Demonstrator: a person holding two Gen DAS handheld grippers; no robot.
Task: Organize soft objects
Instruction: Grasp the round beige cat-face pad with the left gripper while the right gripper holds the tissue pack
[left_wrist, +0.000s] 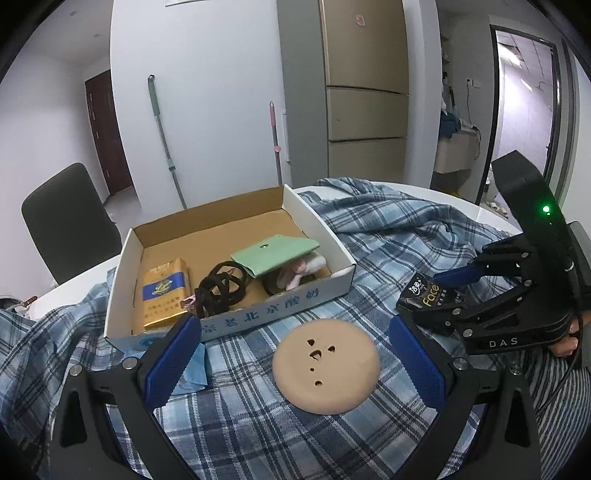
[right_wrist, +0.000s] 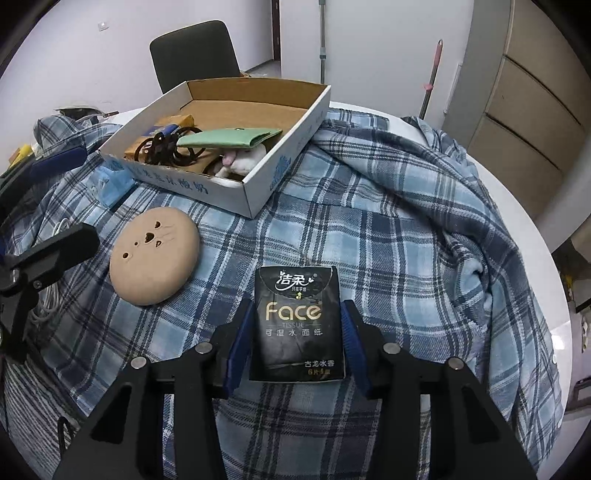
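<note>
Your right tool (right_wrist: 297, 328) grips the black tissue pack (right_wrist: 298, 321) by its sides above the plaid cloth (right_wrist: 388, 229), likely bound for the cardboard box (right_wrist: 258, 177), while your left tool (left_wrist: 295, 365) hangs wide around the tan round cushion (left_wrist: 327, 365).

My right gripper (right_wrist: 297, 332) tilts steeply down, its blue pads (right_wrist: 239, 339) pressed on both sides of the tissue pack (right_wrist: 297, 325). My left gripper (left_wrist: 295, 358) points down at a shallower slant, jaws spread wide, nothing touching its pads (left_wrist: 173, 362).
</note>
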